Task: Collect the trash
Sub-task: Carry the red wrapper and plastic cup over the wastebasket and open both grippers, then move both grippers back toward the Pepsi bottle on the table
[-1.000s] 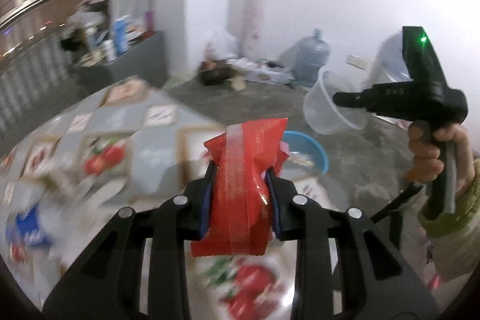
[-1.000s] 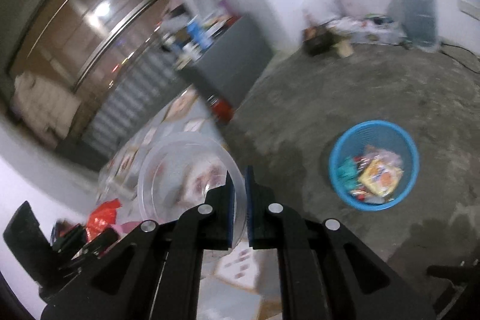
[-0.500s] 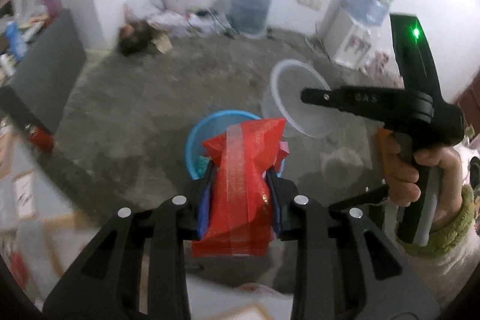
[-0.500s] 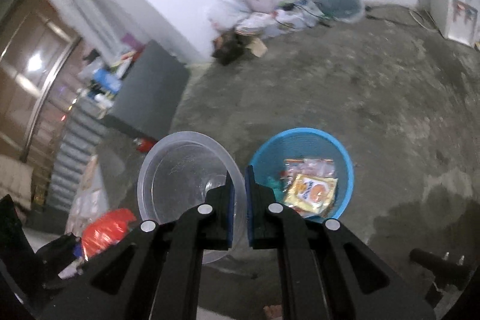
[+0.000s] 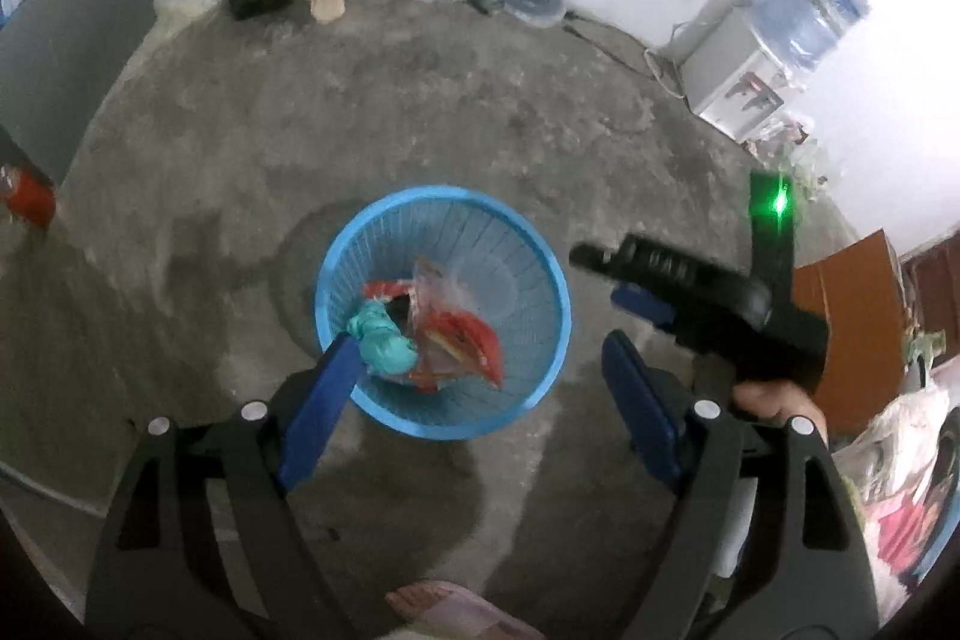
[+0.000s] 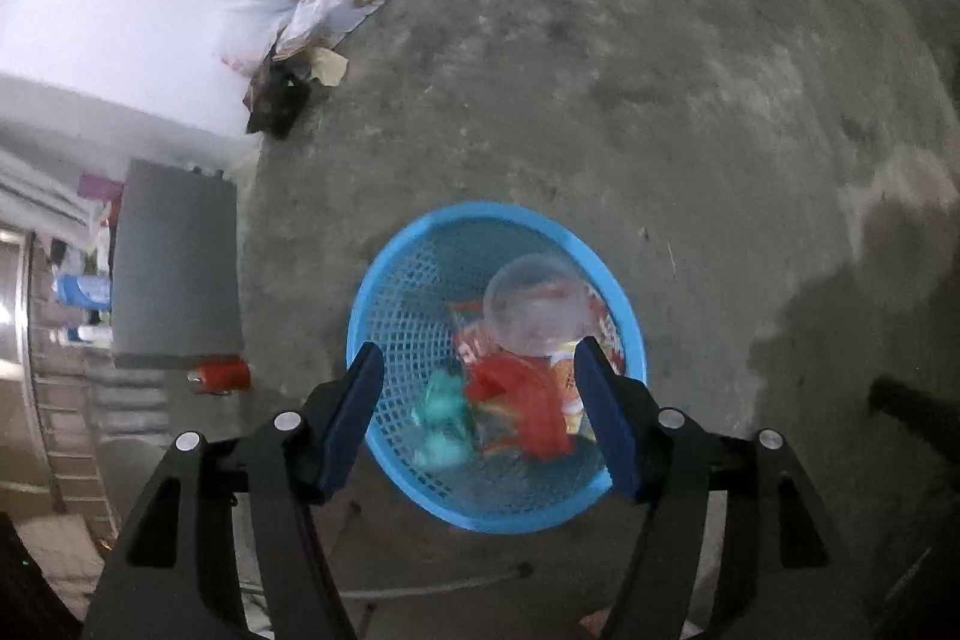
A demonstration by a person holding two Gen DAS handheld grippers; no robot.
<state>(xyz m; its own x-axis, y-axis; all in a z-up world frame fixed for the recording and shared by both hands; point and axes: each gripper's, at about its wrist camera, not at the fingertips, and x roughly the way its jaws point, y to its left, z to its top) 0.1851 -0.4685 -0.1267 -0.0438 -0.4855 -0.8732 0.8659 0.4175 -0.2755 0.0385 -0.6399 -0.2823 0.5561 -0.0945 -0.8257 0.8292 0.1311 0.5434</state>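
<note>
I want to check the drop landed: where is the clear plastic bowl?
Right wrist view: the clear plastic bowl sits inside the blue basket, toward its right, atop the red wrapper.

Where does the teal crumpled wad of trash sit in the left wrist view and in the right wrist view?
Left wrist: teal crumpled wad lies low-left inside the round blue mesh basket, beside the left pad.
Right wrist: the wad lies low-left in the basket, left of the red wrapper.
Shared landmark: the red can on the concrete floor, left of the basket.
</note>
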